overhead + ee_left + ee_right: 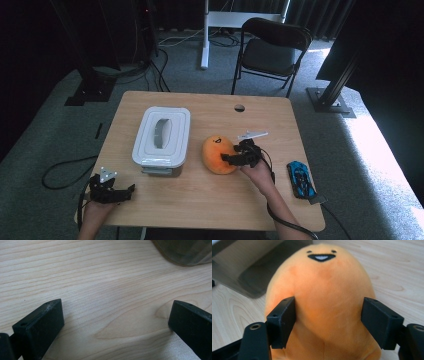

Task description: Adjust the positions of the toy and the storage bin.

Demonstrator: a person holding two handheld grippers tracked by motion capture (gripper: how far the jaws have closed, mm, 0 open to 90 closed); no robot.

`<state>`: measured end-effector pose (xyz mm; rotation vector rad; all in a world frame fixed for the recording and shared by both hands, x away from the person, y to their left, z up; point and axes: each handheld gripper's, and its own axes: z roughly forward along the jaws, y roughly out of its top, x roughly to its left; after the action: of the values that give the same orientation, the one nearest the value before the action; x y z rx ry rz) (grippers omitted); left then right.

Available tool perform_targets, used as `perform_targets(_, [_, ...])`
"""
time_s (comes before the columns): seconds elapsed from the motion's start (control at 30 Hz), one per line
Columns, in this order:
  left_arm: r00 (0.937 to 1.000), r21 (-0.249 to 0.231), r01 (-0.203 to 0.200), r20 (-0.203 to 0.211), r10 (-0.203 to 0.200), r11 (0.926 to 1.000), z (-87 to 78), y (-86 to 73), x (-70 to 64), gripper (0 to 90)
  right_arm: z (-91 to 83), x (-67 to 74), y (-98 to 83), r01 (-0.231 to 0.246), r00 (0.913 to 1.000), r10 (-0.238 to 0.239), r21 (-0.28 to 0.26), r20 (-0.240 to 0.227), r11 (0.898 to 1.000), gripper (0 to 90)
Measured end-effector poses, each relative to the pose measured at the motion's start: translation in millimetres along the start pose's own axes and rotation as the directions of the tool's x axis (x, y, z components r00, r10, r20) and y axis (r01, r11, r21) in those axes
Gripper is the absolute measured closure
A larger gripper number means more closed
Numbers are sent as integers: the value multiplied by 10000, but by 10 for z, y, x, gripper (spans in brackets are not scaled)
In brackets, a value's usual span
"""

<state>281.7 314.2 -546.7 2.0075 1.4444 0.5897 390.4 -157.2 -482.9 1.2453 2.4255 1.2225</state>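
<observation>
Right claw (328, 322) straddles orange plush (322, 290), pads pressing its flanks. Left claw (116, 325) wide open, nothing between, over bare surface (100, 277).

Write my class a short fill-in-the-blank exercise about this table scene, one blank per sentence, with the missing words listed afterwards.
1. The right claw has its jaws on either side of the ____ plush toy.
2. The lid of the white storage box is ____.
3. The blue toy car lies near the table's ____ edge.
4. The left claw hangs open over bare ____.

Missing words: orange; on; right; wood
</observation>
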Motion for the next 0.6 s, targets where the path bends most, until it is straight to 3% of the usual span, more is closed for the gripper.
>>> perform_targets(0.1, [10000,4,-2,-1,2,10000,0,0,0,5,31,1,-29,-85,10000,85,-37,27,10000,300])
perform_targets(0.2, [10000,3,0,-1,0,10000,0,0,0,5,61,46,-31,165,9998,-164,179,-61,9997,296])
perform_targets(0.47, [10000,-8,58,-35,-58,10000,-2,-3,-5,5,120,166,-24,1145,9934,-1144,421,-49,9925,262])
perform_targets(0.6, [10000,1,32,-27,-32,10000,-2,-2,-2,5,181,222,-39,1580,9872,-1588,484,122,9862,297])
